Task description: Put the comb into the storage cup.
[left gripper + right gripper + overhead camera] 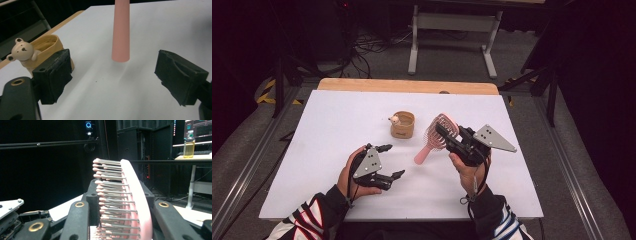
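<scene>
A lab or recording studio: black curtains surround the white tabletop, loose cables cross the grey floor behind it, and a monitor glows beyond it.

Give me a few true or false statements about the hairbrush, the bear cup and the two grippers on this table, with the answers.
1. The right gripper is clamped on the pink hairbrush. True.
2. The left gripper holds the brush handle. False: its jaws stand open and bare, the handle beyond them.
3. The bear cup lies tipped on its side. False: it stands upright.
4. The white table carries the cup to the left of the brush in the high view. True.
</scene>
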`<state>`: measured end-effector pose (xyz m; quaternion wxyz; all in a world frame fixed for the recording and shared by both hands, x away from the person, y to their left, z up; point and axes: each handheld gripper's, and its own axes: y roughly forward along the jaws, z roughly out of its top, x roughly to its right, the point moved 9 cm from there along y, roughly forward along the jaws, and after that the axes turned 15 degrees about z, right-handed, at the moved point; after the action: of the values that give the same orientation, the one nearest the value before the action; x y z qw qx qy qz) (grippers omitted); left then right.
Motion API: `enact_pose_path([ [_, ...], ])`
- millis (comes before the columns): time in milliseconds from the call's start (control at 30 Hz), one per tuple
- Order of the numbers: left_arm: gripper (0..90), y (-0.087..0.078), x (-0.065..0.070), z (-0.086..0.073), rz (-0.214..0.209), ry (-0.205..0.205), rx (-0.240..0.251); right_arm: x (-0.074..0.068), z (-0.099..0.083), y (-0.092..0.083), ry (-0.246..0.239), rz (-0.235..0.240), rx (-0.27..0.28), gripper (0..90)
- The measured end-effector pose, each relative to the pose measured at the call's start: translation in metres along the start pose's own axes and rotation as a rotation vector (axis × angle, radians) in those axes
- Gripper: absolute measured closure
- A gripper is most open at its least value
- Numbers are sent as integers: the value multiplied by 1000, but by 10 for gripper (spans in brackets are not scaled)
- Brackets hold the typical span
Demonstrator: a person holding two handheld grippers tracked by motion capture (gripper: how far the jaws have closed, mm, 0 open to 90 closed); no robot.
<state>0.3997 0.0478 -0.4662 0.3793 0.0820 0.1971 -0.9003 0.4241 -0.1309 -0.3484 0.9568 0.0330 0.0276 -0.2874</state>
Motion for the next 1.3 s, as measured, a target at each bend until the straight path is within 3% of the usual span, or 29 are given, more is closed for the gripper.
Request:
enact_pose_path([
  [367,125,-10,-10,-9,-8,-15,6,5,5,-5,-9,-15,11,643],
  [733,97,-26,-22,-23,27,-16,-10,8,8,-7,-20,-27,18,644],
  [1000,76,-37,-28,-27,28,-31,5,9,13,-7,-32,-33,24,643],
  [1300,73,-50,-40,-38,59,-52,-8,13,21,-6,-43,-42,37,643],
])
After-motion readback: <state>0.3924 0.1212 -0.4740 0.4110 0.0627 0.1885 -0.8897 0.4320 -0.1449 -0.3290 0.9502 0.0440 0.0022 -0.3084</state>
